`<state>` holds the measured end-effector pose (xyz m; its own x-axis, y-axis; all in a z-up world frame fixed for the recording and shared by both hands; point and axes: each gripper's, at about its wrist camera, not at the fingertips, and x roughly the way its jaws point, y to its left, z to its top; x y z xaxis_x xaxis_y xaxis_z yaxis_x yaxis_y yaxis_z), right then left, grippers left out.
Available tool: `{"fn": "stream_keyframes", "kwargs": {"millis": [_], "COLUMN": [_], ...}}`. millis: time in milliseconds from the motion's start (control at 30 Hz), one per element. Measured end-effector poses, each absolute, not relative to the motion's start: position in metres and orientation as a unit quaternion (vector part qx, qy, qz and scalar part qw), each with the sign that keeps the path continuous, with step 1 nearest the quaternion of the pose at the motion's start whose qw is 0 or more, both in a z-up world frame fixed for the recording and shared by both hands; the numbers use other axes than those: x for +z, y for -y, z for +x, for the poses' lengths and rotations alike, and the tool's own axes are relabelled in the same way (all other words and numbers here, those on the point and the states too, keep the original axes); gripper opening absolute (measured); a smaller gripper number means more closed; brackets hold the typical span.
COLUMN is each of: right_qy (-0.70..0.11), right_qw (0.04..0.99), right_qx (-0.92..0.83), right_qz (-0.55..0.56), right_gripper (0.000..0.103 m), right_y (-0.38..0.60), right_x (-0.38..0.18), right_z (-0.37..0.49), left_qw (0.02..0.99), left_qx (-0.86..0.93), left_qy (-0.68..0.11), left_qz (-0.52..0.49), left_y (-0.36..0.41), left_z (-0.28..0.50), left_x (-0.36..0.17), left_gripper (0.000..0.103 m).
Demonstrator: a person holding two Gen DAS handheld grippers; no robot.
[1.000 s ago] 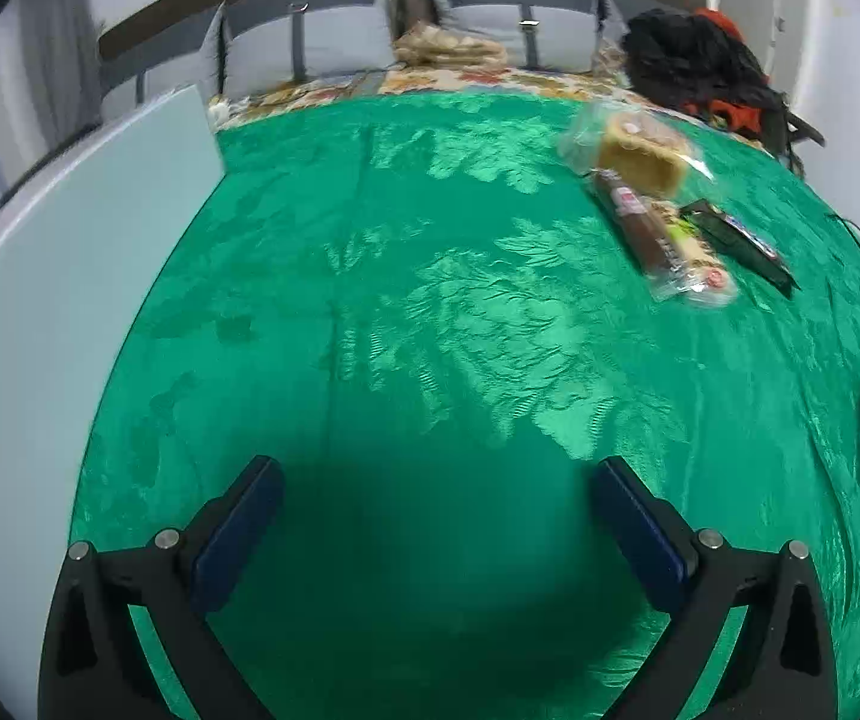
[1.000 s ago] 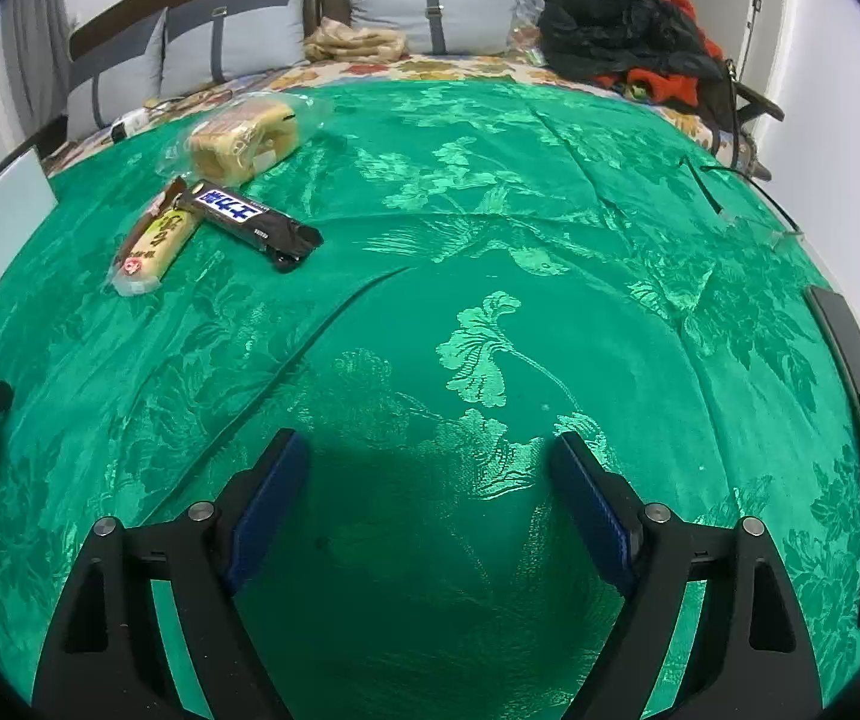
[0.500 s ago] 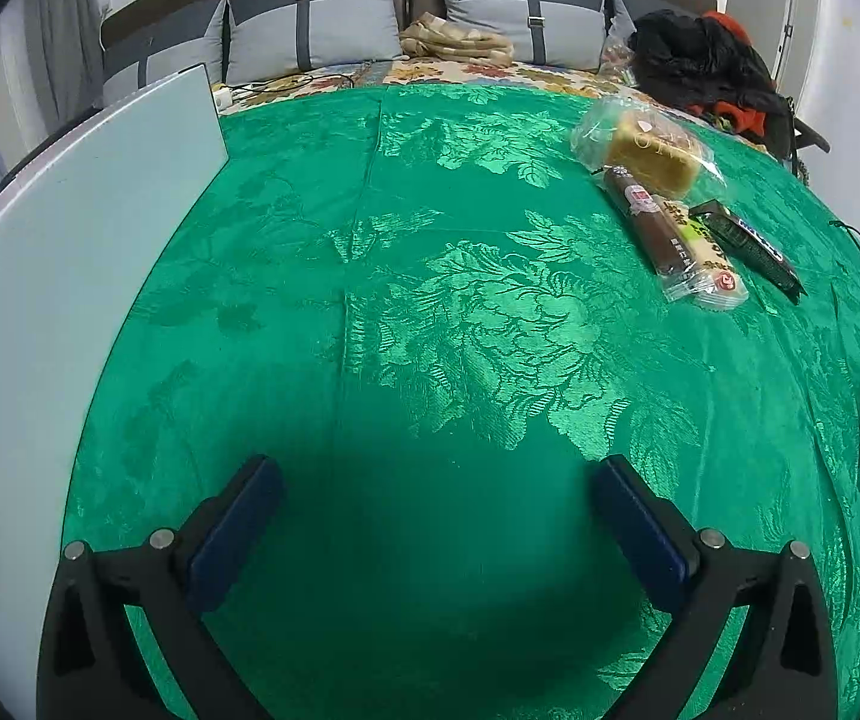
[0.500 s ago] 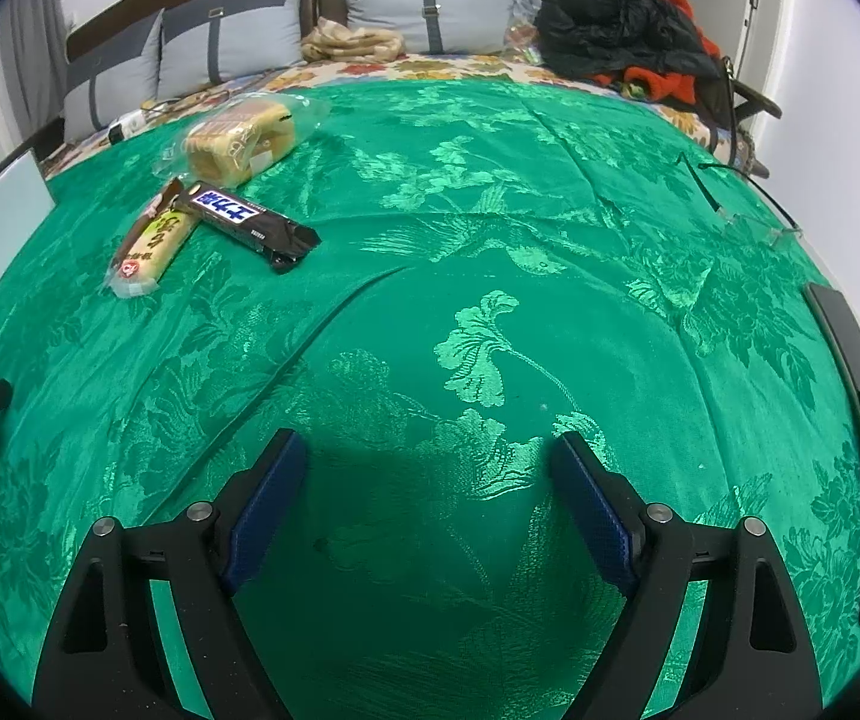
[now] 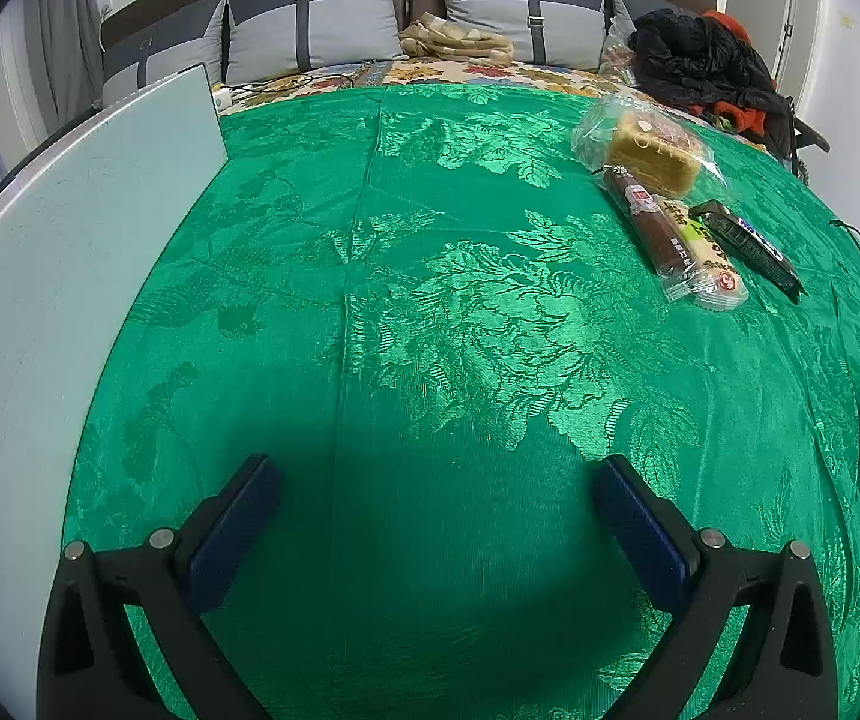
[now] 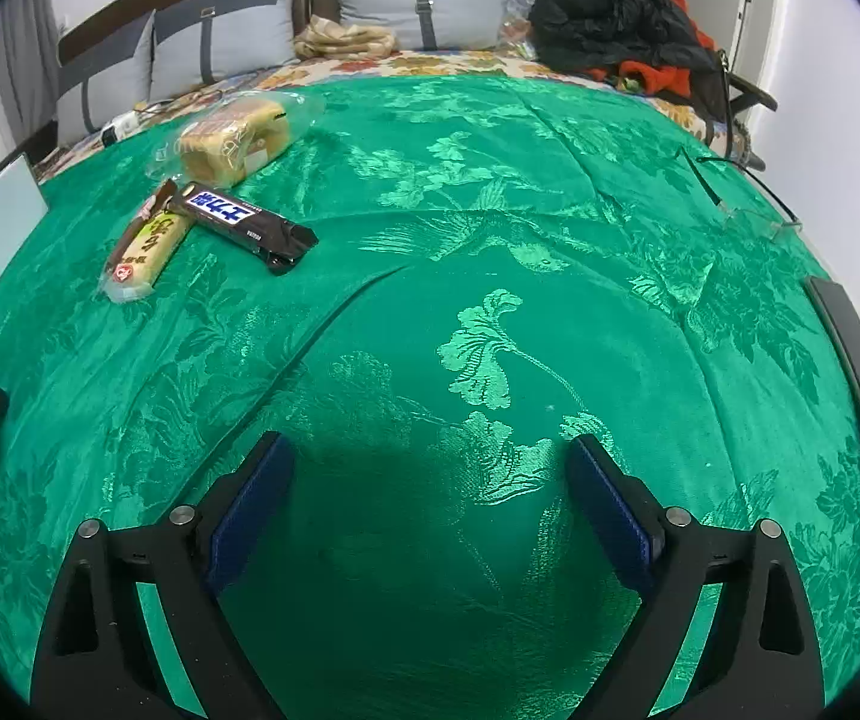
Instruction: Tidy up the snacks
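Both claws hang agape and empty over the green bedspread [image 5: 430, 312]: left claw [image 5: 436, 516], then right claw [image 6: 430, 495], whose jaws have just been widening with nothing between them; the snacks lie toward the bed's far edge: bagged cake [image 5: 652, 150], brown bar [image 5: 649, 222], yellow roll [image 5: 709, 261], dark bar [image 6: 246, 222]; best take the dark bar first, squarely across its width, since it lies outermost.

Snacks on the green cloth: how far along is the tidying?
It looks barely begun. The bagged bread, brown bar, yellow bar and dark bar lie bunched on the cloth. The left gripper and the right gripper are open and empty; the right's jaws just widened. All sorting remains.
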<state>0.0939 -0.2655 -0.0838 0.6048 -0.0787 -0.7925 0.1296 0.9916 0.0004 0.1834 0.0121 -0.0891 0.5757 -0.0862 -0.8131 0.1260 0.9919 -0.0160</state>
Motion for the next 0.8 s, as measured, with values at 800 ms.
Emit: {"fn": "stream_keyframes", "kwargs": {"millis": [800], "right_qy": [-0.441], "right_qw": [0.895], "right_qx": [-0.057], "right_qz": [0.031], "right_gripper": [0.096], "right_y": [0.2667], "right_x": [-0.0836], "right_z": [0.0938], "left_qw": [0.887], "left_qx": [-0.060], "left_qy": [-0.457], "left_qz": [0.022], "left_y": [-0.0110], "left_z": [0.1863], "left_x": [-0.0906], "left_gripper": [0.103]}}
